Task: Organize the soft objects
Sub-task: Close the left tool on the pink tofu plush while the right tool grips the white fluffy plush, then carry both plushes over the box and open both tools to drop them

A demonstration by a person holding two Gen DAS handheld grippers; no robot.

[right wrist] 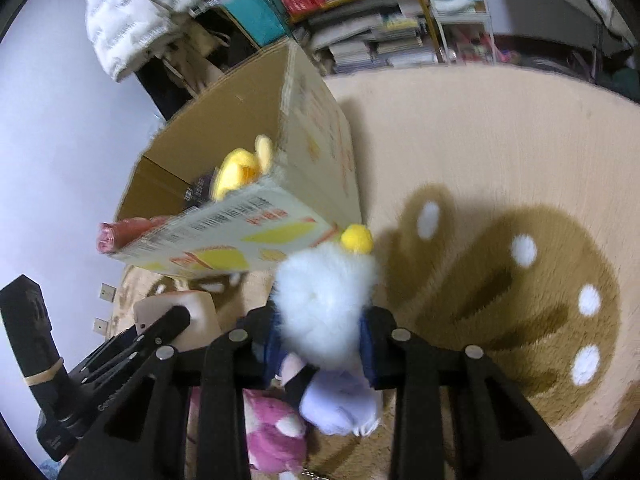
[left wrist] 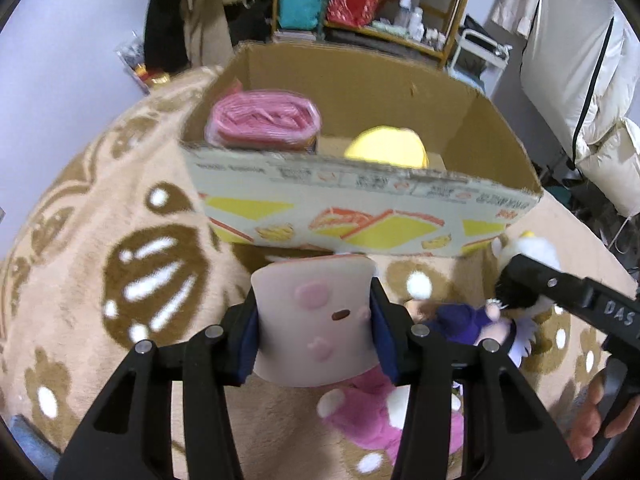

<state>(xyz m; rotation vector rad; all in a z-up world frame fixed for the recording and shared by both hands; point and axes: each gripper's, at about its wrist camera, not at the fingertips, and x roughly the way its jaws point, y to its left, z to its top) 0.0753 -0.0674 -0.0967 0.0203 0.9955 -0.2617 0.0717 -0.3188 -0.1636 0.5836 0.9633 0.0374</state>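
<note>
- Left gripper [left wrist: 314, 334] has its blue pads clamped on a beige toast-shaped plush [left wrist: 316, 320] with pink blotches, held up just short of the cardboard box [left wrist: 360, 208], which sits at 12 o'clock from it.
- Right gripper [right wrist: 324, 340] is squeezed onto a fluffy white plush [right wrist: 326, 300] with a yellow tuft on top; a pale lilac body hangs below the pads.
- Box is open on top. Inside, a pink rolled bundle [left wrist: 264, 118] sits at roughly 11 o'clock and a yellow plush [left wrist: 386, 148] at about 1 o'clock, both behind the near wall.
- Still loose on the tan paw-print rug [left wrist: 120, 264]: a pink plush [left wrist: 360, 412] right under the left gripper and a small doll in purple [left wrist: 460, 320] at 3 o'clock from the toast.
- From the right wrist view, the box is at 11 o'clock, its corner just beside the white fluff.
- Shelves [right wrist: 380, 12] of books and stuff in the back.
</note>
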